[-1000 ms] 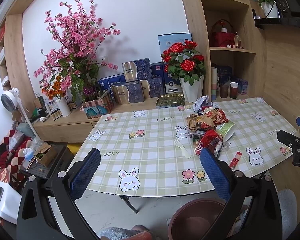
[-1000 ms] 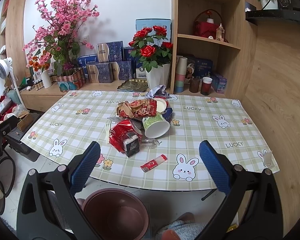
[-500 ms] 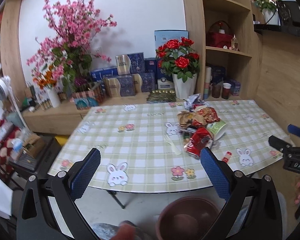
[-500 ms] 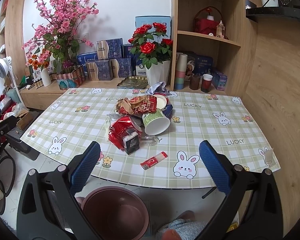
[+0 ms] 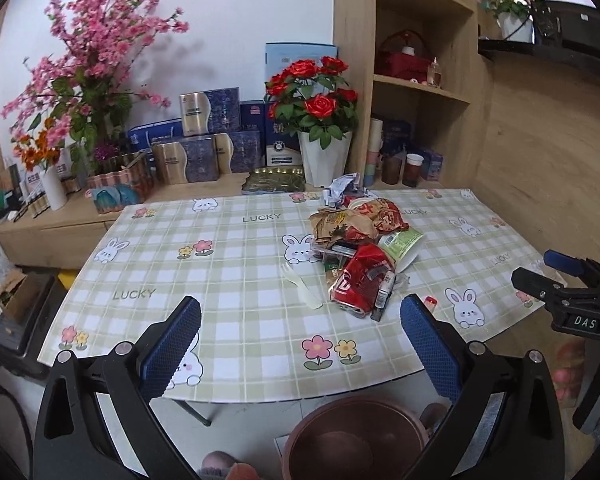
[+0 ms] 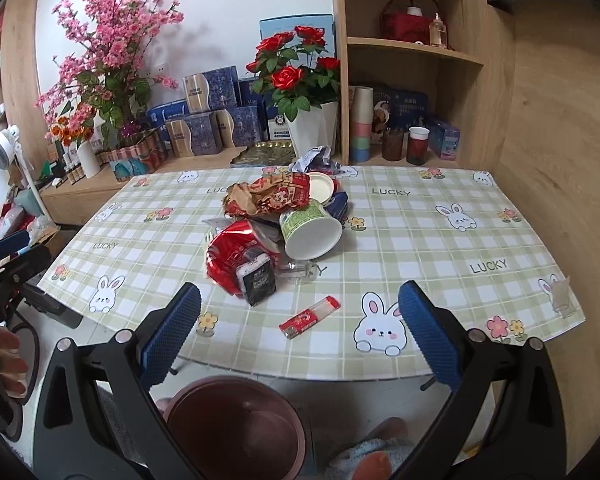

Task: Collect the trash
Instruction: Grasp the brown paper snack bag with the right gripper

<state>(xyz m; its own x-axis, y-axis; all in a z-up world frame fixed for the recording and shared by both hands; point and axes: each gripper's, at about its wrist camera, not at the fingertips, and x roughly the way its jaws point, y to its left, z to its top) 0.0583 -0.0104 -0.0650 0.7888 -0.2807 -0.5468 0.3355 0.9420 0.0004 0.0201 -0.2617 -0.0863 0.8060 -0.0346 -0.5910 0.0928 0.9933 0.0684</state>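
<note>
A room with wood-panelled walls and open shelving; a table (image 6: pixel 440 240) covered by a green-checked cloth printed with rabbits and "LUCKY" fills the middle of both views. Behind it, at upper left of the frame, stand pink blossom branches (image 6: pixel 108 48) and, near centre, a white pot of red roses (image 5: pixel 320 120).

The trash pile (image 6: pixel 276 224) lies at the centre of the table: crumpled brown and red wrappers, a red foil bag (image 6: pixel 232 256), a green-labelled paper cup (image 6: pixel 310 232) tipped on its side with its mouth toward the camera, and a small dark box (image 6: pixel 258 280). A red stick packet (image 6: pixel 310 317) lies alone, nearer the front edge. A white plastic fork (image 5: pixel 302 284) lies just left of the pile in the left view. A dark red bin (image 6: pixel 236 428) stands on the floor below the front edge.

Left hand-held gripper (image 5: pixel 300 344) and right hand-held gripper (image 6: pixel 300 340): both spread wide and empty, held before the table edge, above the bin.

Handling, as judged: all items look light. The wrappers and foil bag are soft and will crush, so any raised fold serves. The cup is thin-walled; pinching its rim wall seems safest. The stick packet is flat and slick, best taken across its narrow width.
</note>
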